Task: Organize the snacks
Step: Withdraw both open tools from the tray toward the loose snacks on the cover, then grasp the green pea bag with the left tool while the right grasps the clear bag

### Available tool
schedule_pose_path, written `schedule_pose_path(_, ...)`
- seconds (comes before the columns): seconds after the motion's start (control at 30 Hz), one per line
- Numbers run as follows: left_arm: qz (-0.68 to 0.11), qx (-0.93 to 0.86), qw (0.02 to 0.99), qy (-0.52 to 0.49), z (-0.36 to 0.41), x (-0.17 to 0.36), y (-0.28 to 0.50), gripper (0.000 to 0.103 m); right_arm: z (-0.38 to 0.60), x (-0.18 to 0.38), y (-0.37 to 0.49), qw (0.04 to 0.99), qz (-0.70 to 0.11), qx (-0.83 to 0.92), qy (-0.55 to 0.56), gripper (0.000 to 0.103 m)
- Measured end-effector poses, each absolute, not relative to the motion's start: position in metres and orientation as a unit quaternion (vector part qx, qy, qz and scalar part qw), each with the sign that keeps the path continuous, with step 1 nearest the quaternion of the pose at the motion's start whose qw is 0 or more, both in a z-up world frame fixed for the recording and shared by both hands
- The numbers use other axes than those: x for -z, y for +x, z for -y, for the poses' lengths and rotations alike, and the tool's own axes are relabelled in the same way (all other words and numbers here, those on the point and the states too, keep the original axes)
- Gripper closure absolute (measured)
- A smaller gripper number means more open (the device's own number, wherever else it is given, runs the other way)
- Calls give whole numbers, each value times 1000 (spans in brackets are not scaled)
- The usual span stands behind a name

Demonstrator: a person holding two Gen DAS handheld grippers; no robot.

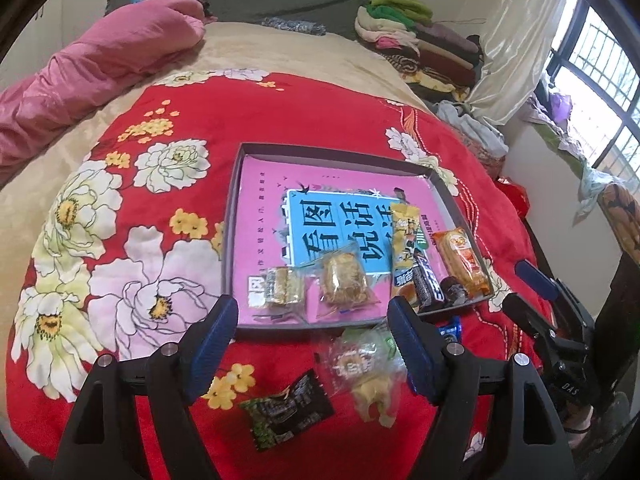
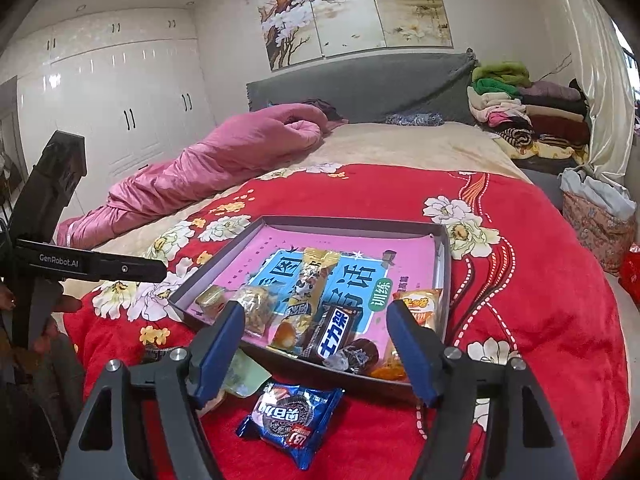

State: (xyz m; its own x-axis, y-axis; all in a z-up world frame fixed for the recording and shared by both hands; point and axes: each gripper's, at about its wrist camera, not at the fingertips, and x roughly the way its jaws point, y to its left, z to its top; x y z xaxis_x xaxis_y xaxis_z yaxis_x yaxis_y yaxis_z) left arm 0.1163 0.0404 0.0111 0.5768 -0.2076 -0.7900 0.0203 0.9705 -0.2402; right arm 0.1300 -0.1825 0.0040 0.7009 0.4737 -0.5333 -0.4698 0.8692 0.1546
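Three pkts left outside tray (image 1: 234, 216): both grippers' fingers released, empty; next, right gripper (image 2: 316, 350) takes Oreo pack (image 2: 291, 416) at tray's near edge.

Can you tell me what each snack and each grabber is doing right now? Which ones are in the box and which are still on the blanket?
left gripper: open, empty.
right gripper: open, empty.
tray: on the red blanket, open, no lid.
Snickers bar: lying in tray.
orange packet: lying in tray.
Oreo packet: sealed, on blanket outside tray.
green-black packet: on blanket outside tray.
clear bag: on blanket outside tray.
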Motion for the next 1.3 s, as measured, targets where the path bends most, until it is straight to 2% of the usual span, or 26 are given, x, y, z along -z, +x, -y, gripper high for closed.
schedule_pose_path(0.63,-481,59,870,-91,-64,10,89,25,143,1,107,901,-315,-299,6,30)
schedule_pose_path(1.3,-543,90,832,-74,-42,71,78,25,114,16,100,880,-349,-321,-15,30)
